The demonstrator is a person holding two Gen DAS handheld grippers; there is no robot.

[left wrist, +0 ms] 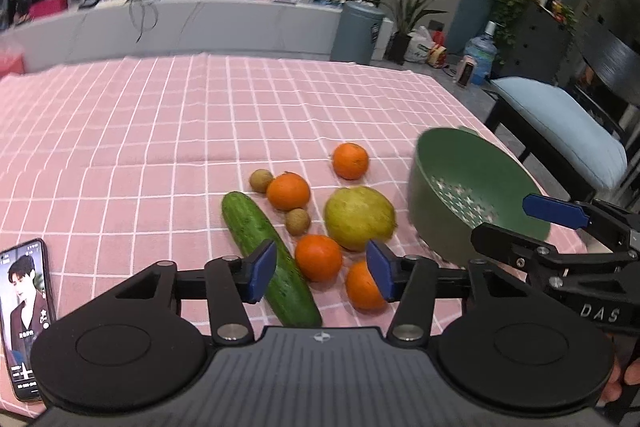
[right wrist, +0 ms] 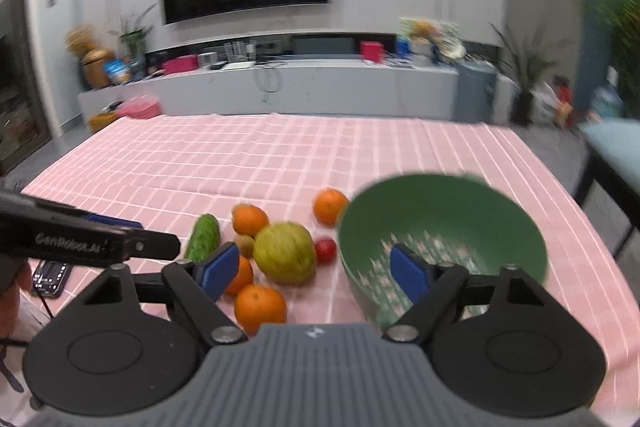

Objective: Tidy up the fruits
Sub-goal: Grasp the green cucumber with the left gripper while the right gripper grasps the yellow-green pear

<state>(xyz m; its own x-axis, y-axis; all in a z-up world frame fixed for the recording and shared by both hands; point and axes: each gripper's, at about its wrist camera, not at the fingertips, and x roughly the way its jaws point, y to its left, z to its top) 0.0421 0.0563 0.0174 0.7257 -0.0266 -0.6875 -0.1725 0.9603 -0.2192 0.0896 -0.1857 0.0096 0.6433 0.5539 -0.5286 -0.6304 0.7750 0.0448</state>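
Fruit lies on a pink checked tablecloth [left wrist: 160, 131]: several oranges [left wrist: 288, 191], a big yellow-green fruit [left wrist: 358, 217], two small brown fruits [left wrist: 298, 221], a cucumber [left wrist: 256, 231] and a small red fruit [right wrist: 325, 250]. To their right a green strainer bowl [left wrist: 426, 211] stands tilted, its mouth towards me. My left gripper [left wrist: 321, 271] hovers open over the near fruit, with an orange [left wrist: 319, 257] seen between its pads and touched by neither. My right gripper [right wrist: 314, 273] is open. One blue pad [right wrist: 410, 277] shows against the bowl's [right wrist: 440, 211] inside, and the other is near the oranges.
A lit phone [left wrist: 26, 315] lies at the table's near left corner. A chair with a pale blue cushion [left wrist: 560, 131] stands past the right table edge. Each gripper shows in the other's view: right gripper [left wrist: 532, 227], left gripper [right wrist: 156, 237].
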